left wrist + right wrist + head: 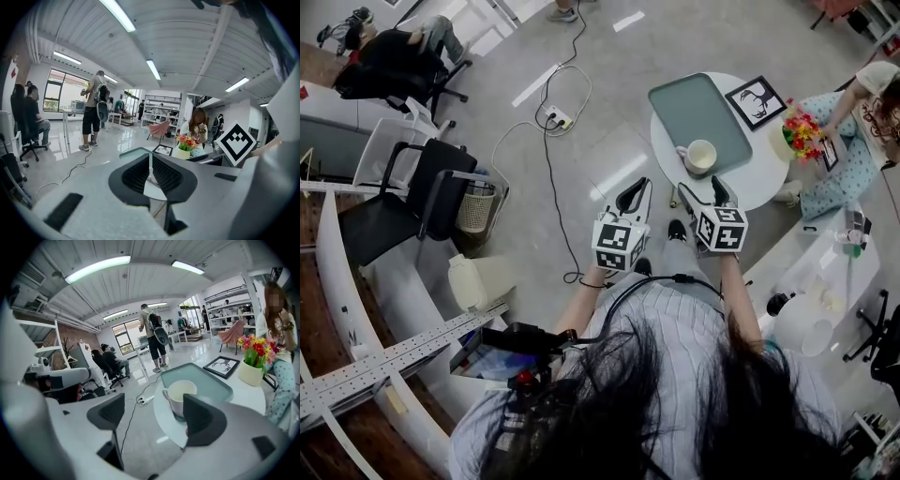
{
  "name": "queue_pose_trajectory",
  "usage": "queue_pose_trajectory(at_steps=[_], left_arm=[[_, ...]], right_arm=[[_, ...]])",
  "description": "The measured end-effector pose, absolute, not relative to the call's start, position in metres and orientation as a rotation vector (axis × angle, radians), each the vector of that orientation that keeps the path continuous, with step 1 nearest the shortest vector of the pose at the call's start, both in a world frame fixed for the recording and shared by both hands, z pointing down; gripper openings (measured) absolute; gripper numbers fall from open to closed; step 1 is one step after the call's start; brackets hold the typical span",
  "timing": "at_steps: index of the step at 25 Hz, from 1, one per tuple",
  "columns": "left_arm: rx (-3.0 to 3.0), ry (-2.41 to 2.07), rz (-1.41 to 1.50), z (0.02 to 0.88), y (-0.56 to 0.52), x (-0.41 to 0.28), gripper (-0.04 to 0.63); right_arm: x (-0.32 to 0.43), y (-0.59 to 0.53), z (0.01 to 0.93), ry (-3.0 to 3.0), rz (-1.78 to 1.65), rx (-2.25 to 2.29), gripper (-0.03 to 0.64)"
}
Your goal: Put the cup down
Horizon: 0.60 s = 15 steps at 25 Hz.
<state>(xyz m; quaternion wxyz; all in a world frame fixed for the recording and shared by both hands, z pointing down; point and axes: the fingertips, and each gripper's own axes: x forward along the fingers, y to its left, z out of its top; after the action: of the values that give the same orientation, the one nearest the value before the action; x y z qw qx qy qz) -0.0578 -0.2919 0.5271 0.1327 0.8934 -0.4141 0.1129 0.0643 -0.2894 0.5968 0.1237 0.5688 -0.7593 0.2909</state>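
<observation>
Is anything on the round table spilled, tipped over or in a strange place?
Nothing stands out. The cup stands upright on the white round table, at the edge of the green tray, with no spill around it. The framed picture lies flat, and the potted flowers are upright.

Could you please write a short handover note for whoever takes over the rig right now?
Left gripper: jaws together, nothing held, short of the table.
Right gripper: jaws wide apart, empty, just short of the cup.
Cup: upright on the round table, at the near edge of the teal tray, free of both grippers.
Done: the cup appears to be set down.
Left: probably only drawing the right gripper back.
</observation>
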Motion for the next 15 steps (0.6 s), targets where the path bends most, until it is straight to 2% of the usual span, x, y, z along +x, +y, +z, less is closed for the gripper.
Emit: queue_pose_trajectory(at_steps=[9, 15], left_arm=[[2.634, -1.143, 0.319, 0.525, -0.237, -0.083, 0.034], [2.642, -1.079, 0.314, 0.53, -0.205, -0.085, 0.033]], right_arm=[[0.03, -0.231, 0.575, -2.263, 0.825, 1.723, 0.386], [0.02, -0.192, 0.568, -2.229, 0.805, 1.775, 0.259]])
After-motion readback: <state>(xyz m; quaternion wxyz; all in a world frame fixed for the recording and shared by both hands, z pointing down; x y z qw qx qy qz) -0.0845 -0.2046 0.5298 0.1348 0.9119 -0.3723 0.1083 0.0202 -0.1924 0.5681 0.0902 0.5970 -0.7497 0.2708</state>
